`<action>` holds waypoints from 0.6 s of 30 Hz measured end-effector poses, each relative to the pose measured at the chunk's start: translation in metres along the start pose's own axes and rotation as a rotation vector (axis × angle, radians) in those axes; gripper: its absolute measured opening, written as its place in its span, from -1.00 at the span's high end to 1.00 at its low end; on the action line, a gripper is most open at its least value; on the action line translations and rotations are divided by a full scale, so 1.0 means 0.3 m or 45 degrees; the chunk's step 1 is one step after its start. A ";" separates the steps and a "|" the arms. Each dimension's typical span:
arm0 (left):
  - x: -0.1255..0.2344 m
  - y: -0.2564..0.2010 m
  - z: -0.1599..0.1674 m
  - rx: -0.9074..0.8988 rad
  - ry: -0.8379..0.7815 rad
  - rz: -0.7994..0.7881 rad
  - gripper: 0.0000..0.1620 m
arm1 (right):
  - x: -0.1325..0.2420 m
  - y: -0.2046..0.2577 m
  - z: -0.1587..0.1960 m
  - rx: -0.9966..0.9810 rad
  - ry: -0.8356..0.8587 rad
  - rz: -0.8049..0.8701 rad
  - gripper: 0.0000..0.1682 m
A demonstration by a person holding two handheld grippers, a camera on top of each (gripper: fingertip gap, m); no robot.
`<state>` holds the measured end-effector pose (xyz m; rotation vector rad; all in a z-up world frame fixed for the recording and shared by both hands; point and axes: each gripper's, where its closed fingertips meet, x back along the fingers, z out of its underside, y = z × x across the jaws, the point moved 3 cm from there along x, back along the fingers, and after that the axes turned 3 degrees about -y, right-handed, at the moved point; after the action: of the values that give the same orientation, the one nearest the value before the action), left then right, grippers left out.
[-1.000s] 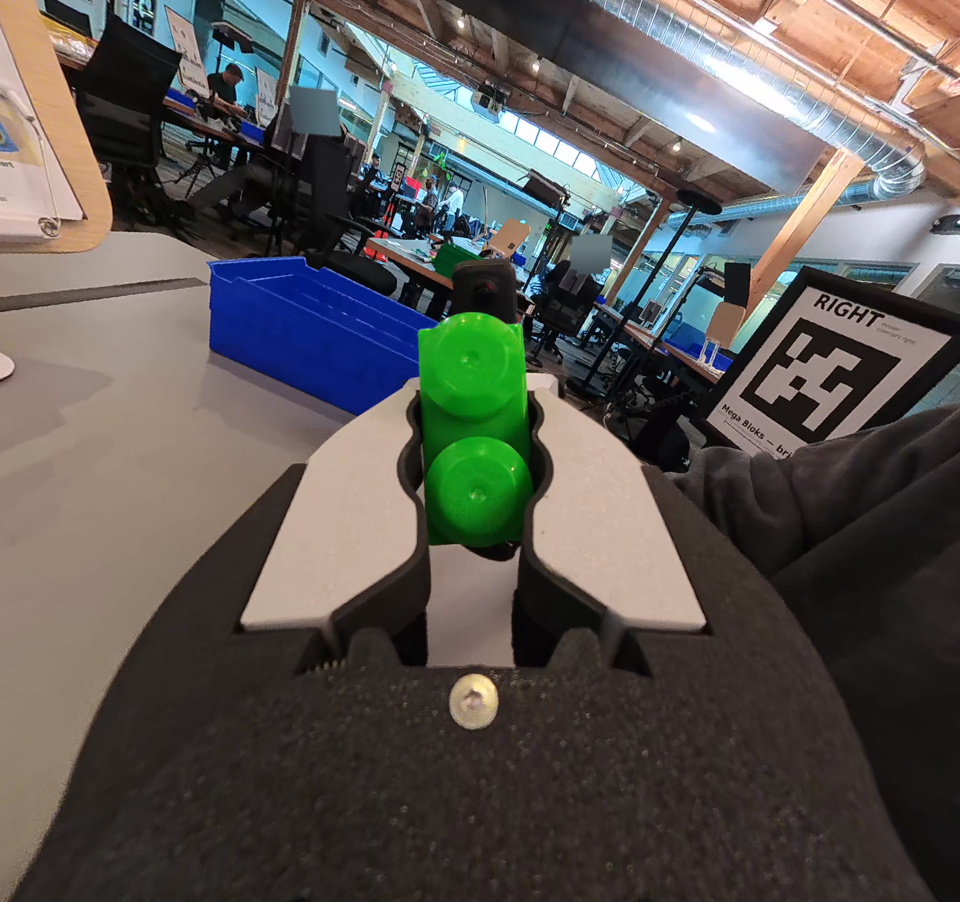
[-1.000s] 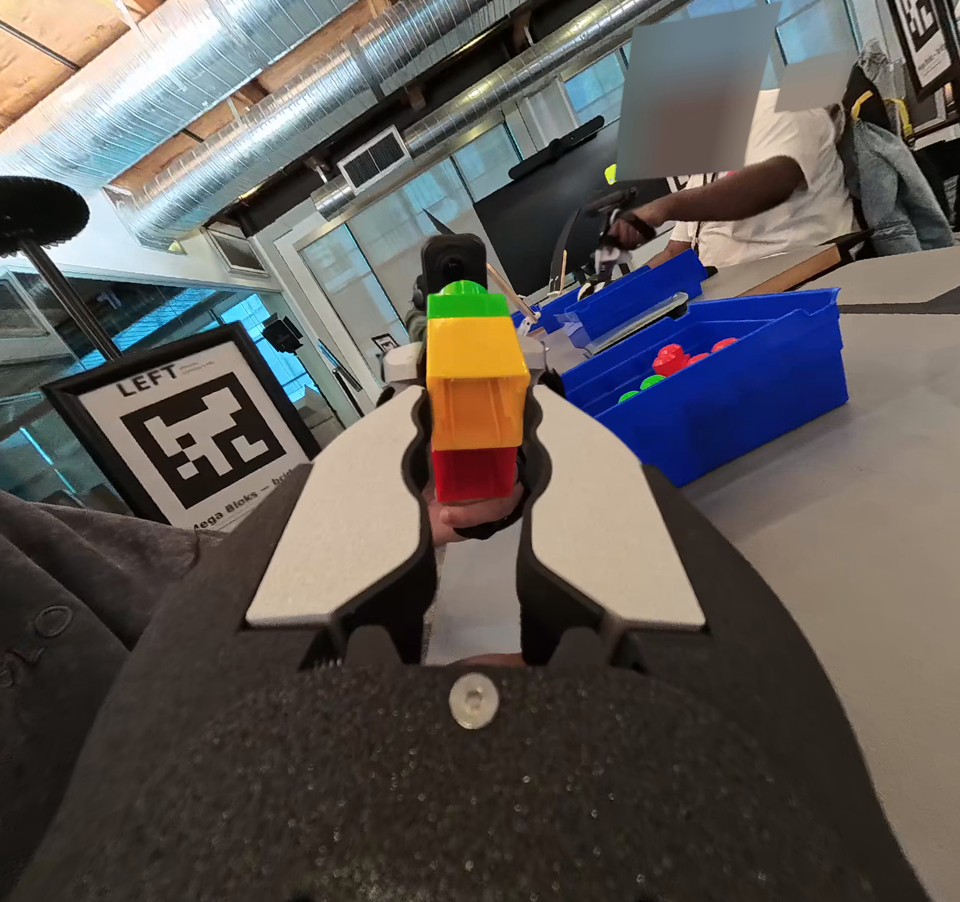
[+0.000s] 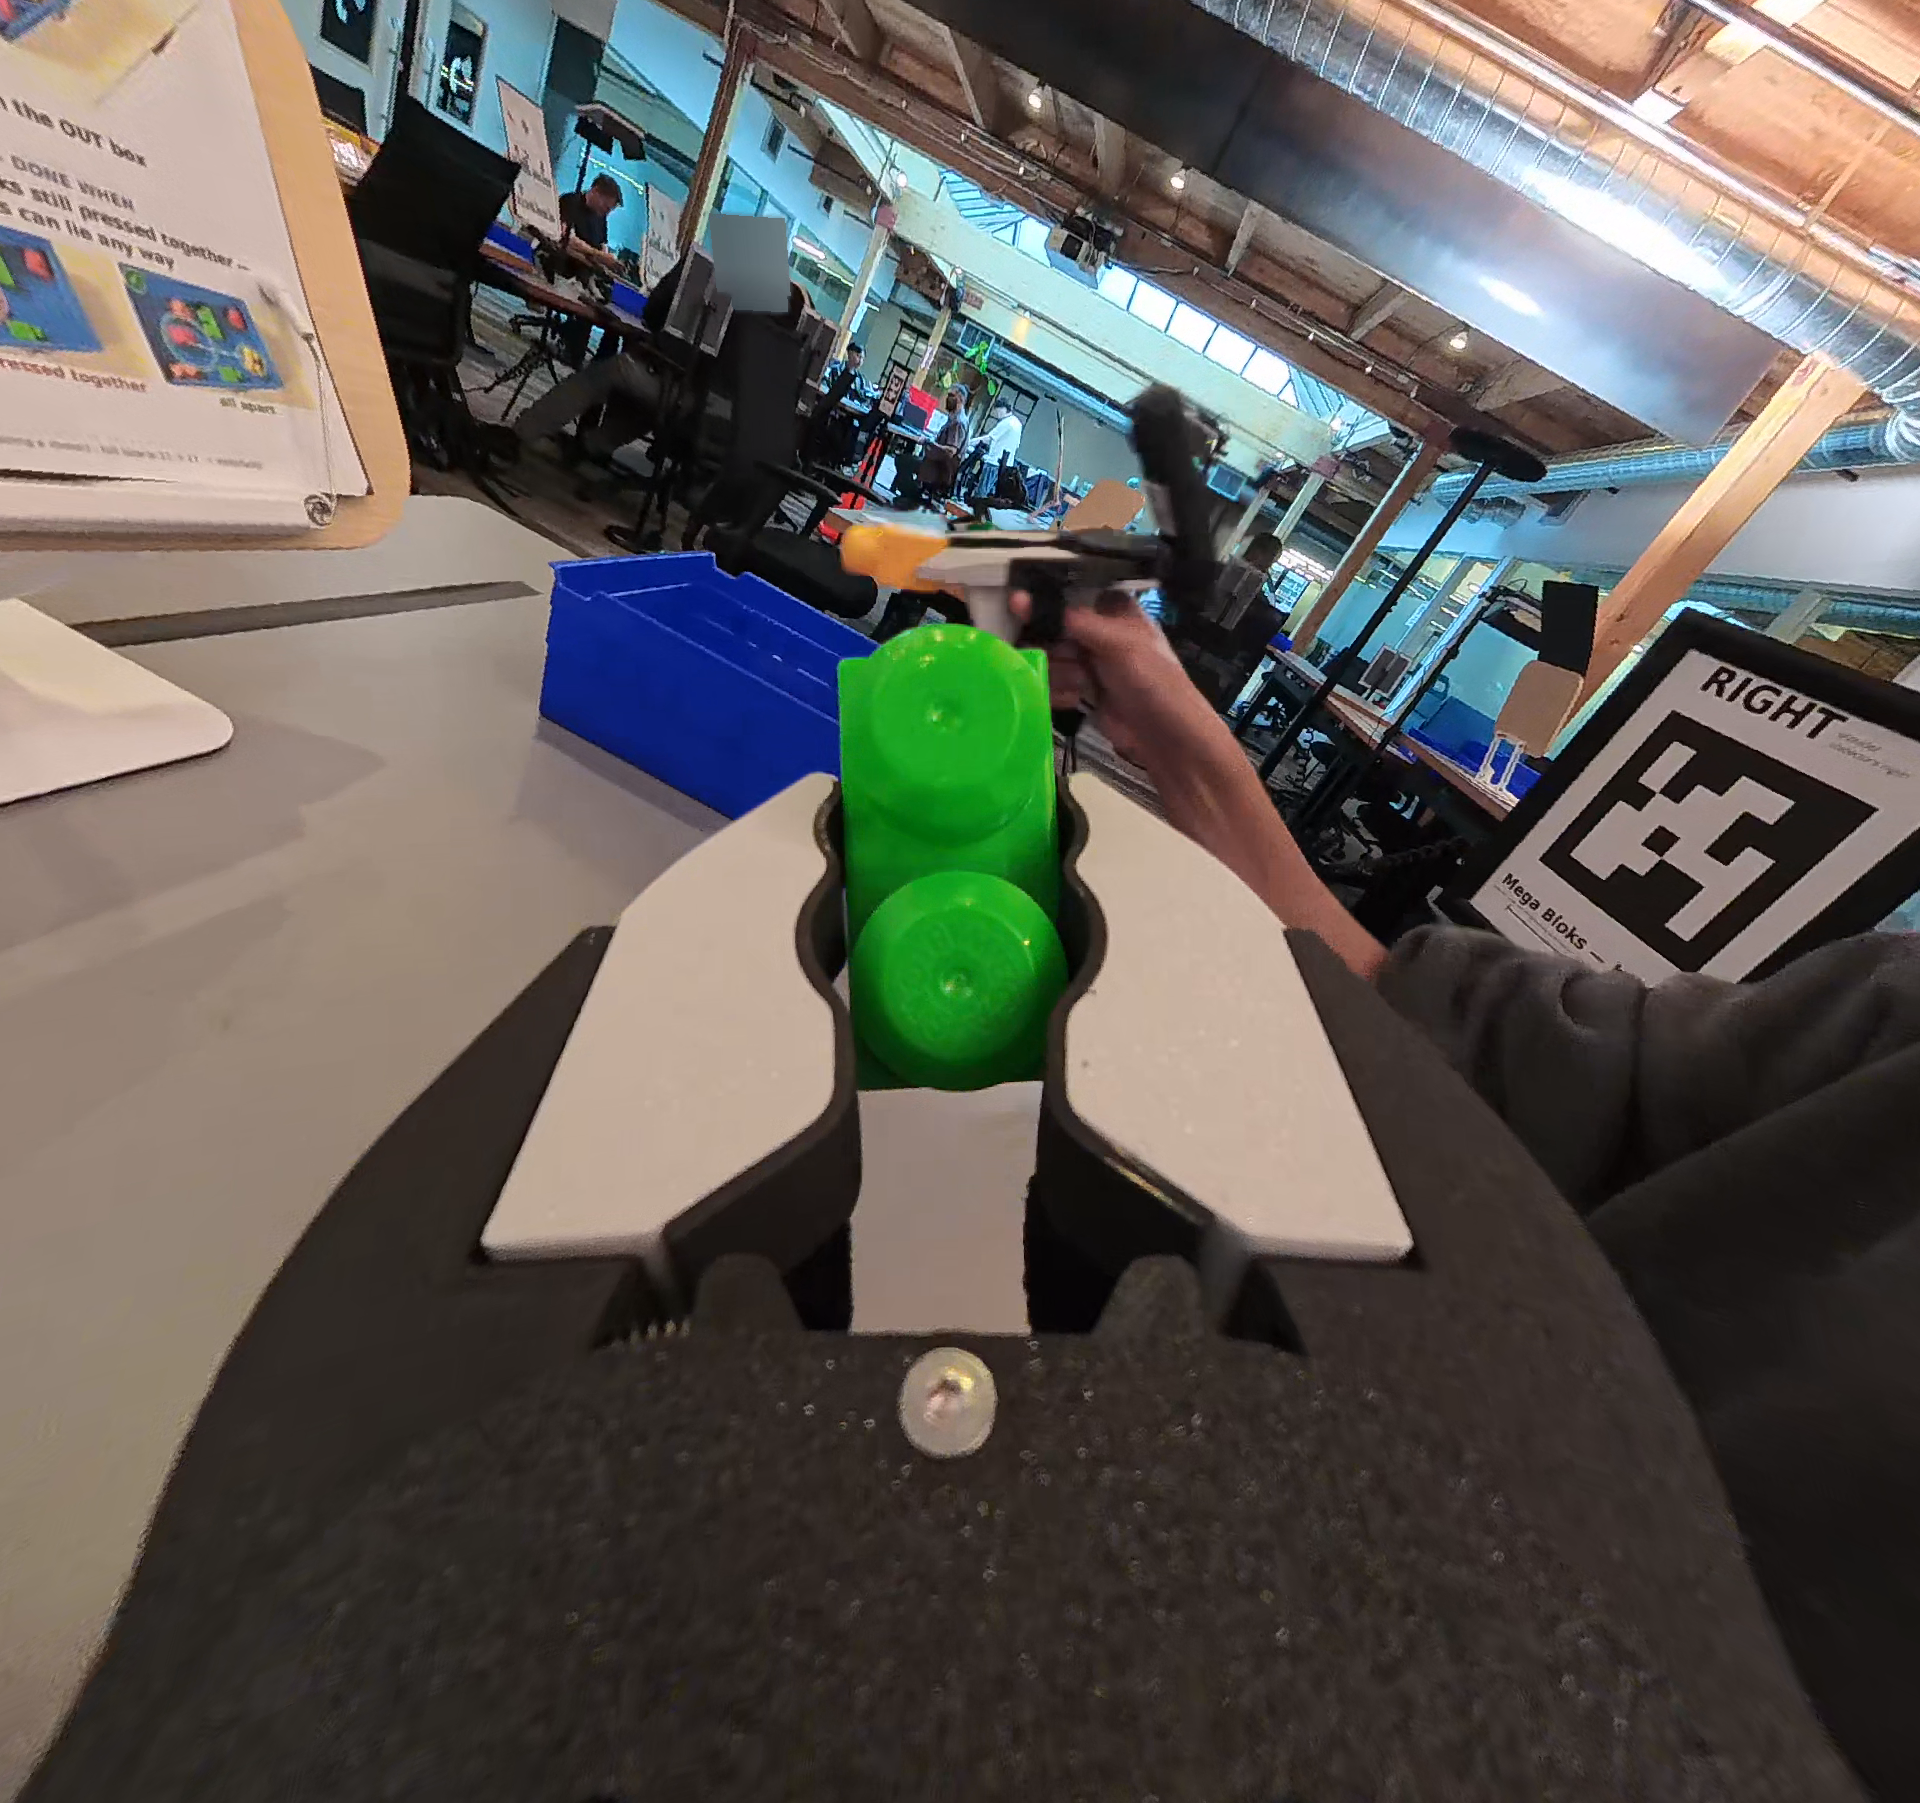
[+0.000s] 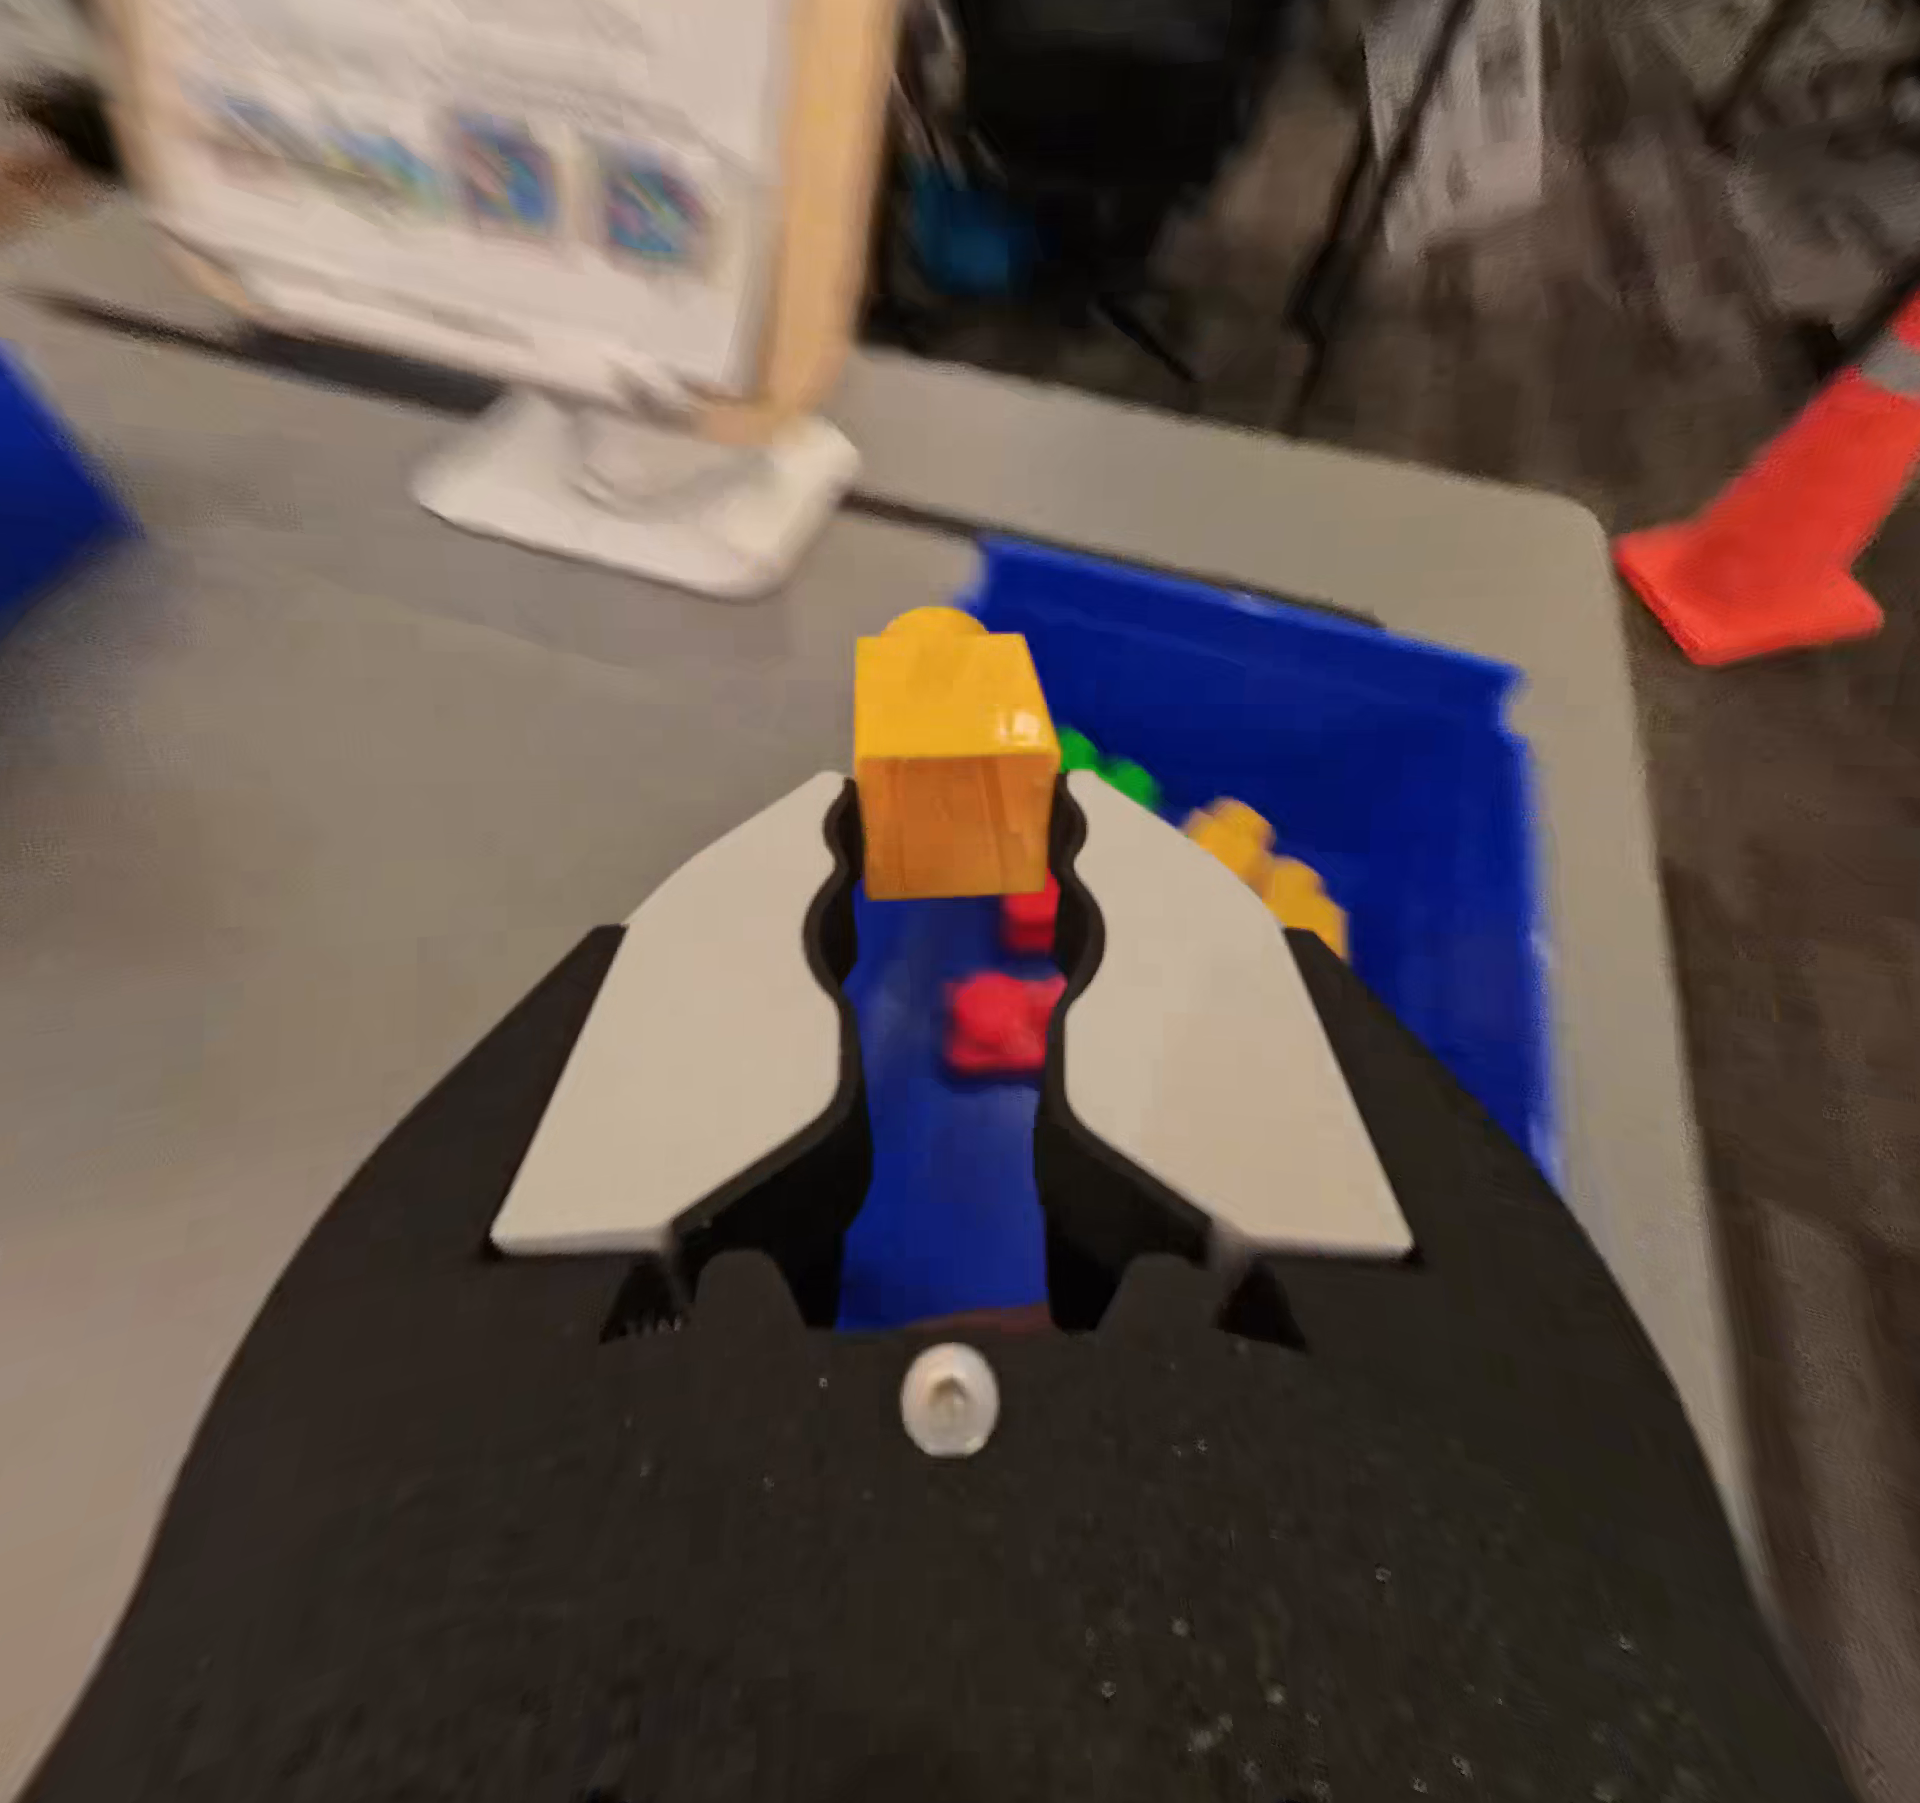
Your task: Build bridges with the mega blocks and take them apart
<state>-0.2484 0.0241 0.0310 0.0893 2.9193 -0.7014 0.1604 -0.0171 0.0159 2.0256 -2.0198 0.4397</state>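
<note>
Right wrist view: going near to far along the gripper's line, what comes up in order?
Right gripper shut on the yellow block → red block in the blue bin → white stand base → blurred instruction board.

Clearance check, both wrist views.

Left view: grey table (image 3: 312,922) lies bare on the left and near side; a blue bin (image 3: 675,683) blocks the far centre, a white stand base (image 3: 94,704) the far left, a framed marker sign (image 3: 1704,818) the right, and a grey sleeve (image 3: 1662,1078) the near right. Right view (blurred): open table to the left; a blue bin (image 4: 1299,714) holding loose blocks sits straight ahead, at the table's right edge; a white-based sign stand (image 4: 644,496) stands far left of centre.
</note>
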 end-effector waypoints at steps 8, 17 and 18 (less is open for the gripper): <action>-0.042 -0.016 0.017 -0.024 0.080 0.017 0.55 | -0.336 -0.257 0.315 -0.035 0.781 0.040 0.59; -0.079 -0.015 0.087 -0.071 0.205 -0.002 0.55 | -0.447 -0.300 0.403 -0.018 0.987 0.125 0.50; -0.079 -0.008 0.096 -0.067 0.214 -0.009 0.55 | -0.443 -0.298 0.431 -0.030 1.047 0.109 0.48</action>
<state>-0.2216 0.0081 0.0103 0.1386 3.0971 -0.6473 0.2554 0.0576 -0.1509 1.3860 -1.5635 1.0485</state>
